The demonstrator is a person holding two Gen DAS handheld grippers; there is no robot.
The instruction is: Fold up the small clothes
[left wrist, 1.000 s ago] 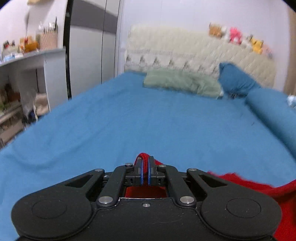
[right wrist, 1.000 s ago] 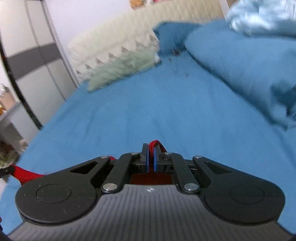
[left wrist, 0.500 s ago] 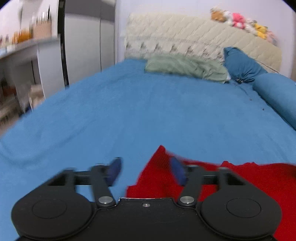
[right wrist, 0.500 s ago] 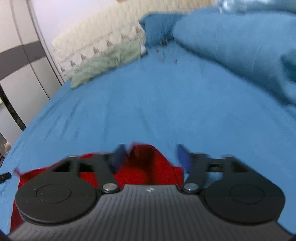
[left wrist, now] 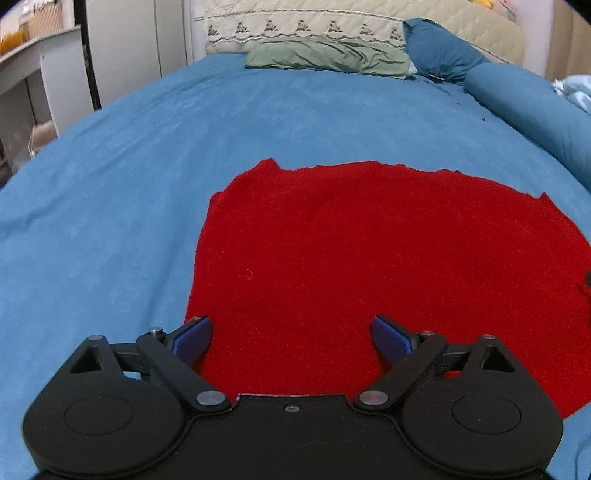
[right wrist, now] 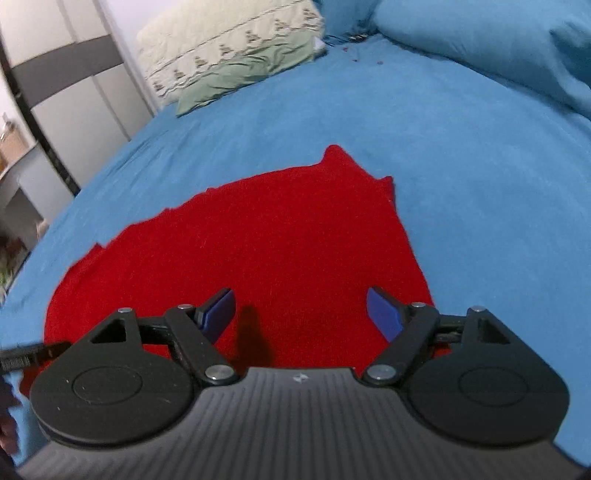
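Jaws wide over a flat red cloth

Blue pads on the left gripper [left wrist: 291, 334] stand far apart with nothing between them, and the same holds for the right gripper [right wrist: 300, 310], whose blue-tipped fingers are spread just as wide. Neither tool grips anything. Under both lies the red fuzzy cloth garment [left wrist: 369, 258], spread flat on the blue bedspread [left wrist: 129, 166]; whether the fingertips touch the fabric cannot be told. From the left wrist view the garment's left edge runs just beside the left pad, and its far hem is slightly ragged, with a small peak at the far left corner. From the right wrist view the red fuzzy cloth garment [right wrist: 277, 240] ends just to the right of the right pad and rises to a pointed corner at its far right end. A dark shadow falls on the fabric between the right gripper's fingers.

Farther up the bed, a crumpled pale green pillow [left wrist: 325, 55] lies against the cream quilted headboard [left wrist: 295, 22], with a dark blue pillow [left wrist: 439, 51] to its right and a long blue bolster [left wrist: 532, 110] along the right side. White wardrobe doors [left wrist: 122, 48] stand at the left
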